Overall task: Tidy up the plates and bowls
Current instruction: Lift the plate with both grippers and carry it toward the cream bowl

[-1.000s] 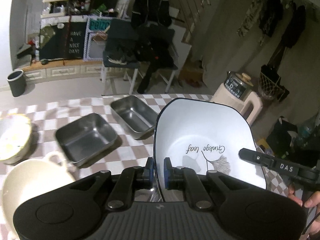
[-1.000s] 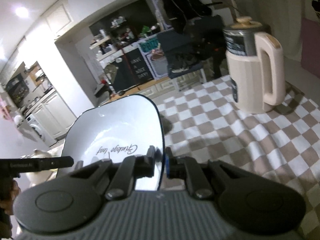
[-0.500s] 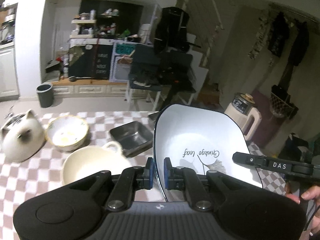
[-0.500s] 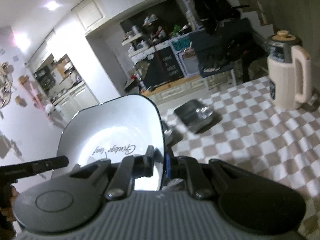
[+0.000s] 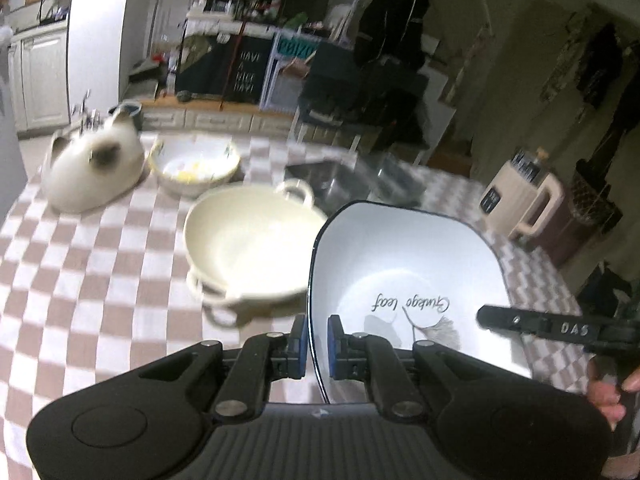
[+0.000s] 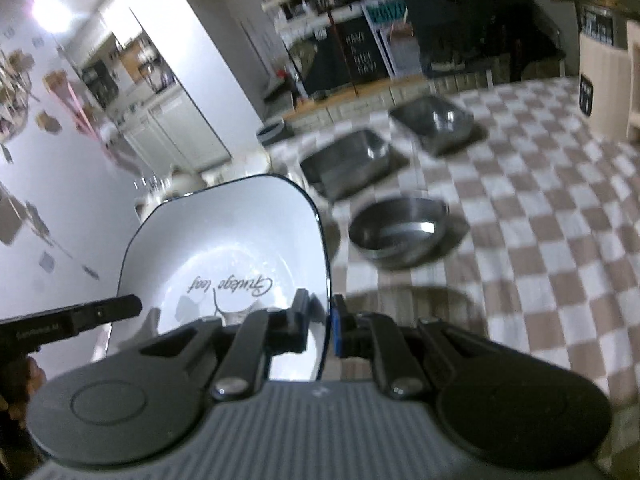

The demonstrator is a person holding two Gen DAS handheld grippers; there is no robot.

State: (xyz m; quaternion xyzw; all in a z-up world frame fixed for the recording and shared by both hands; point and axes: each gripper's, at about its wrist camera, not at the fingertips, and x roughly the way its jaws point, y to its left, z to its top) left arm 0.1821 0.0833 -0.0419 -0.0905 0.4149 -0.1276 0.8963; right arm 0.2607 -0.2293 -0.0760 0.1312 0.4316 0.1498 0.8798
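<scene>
Both claws, left (image 5: 318, 338) and right (image 6: 320, 320), pinch the white plate (image 5: 404, 276) (blurred table (image 5: 100, 280) beyond).

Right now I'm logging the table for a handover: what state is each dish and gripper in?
Square white plate: held off the table, gripped on two opposite rims.
Left gripper: shut on the plate.
Right gripper: shut on the plate.
Cream two-handled bowl: upright, empty.
Patterned bowl: upright, yellow residue.
Round steel bowl: upright, empty.
Two steel trays: upright, empty.
</scene>
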